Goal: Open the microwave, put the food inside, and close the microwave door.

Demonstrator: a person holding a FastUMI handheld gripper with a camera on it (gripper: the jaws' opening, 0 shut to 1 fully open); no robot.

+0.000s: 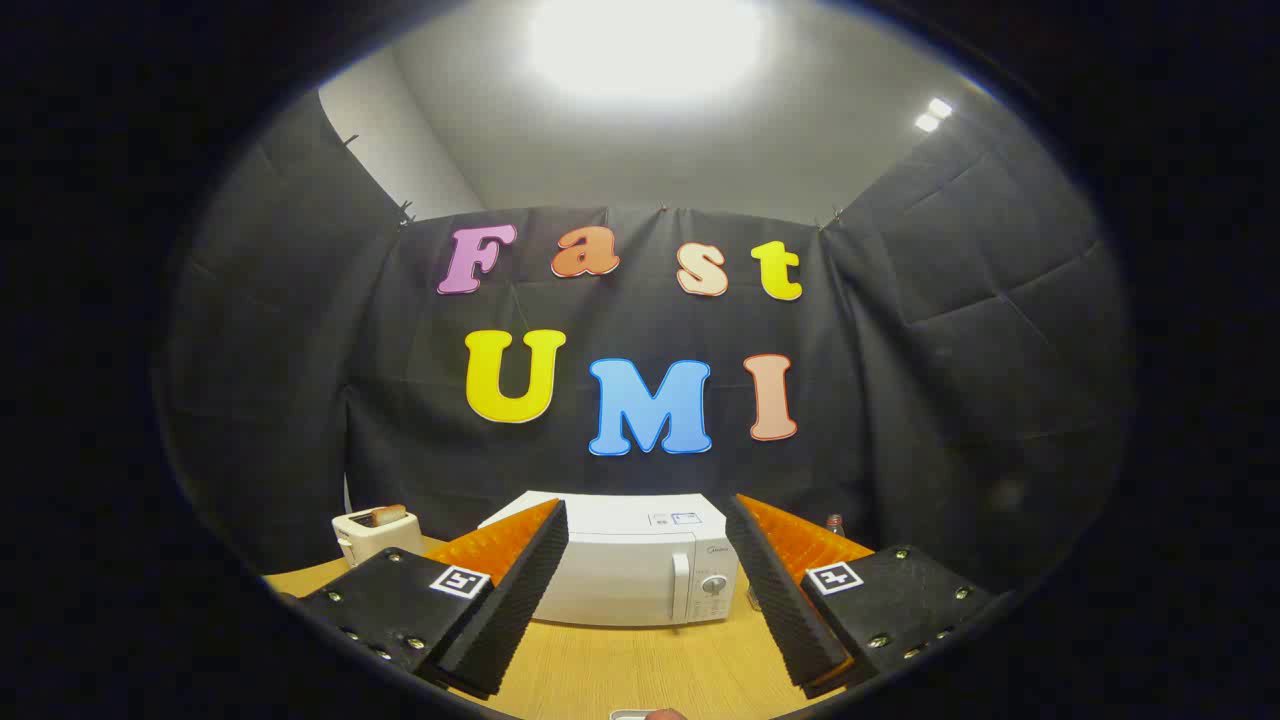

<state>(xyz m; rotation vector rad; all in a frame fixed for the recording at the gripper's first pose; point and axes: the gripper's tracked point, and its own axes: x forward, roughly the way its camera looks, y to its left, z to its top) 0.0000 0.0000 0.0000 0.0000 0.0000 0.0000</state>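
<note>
Two fingers of the gripper spread wide, gripping nothing — bare table between them. Microwave beyond the tips, door closed; toaster at its left, well apart.

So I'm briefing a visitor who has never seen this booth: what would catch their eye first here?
Probably the white microwave, door closed, standing on the wooden table straight ahead, framed between the open gripper fingers. Next, the pale toaster beyond the left finger, something brown poking from its slot, and a bright ceiling light overhead.
</note>
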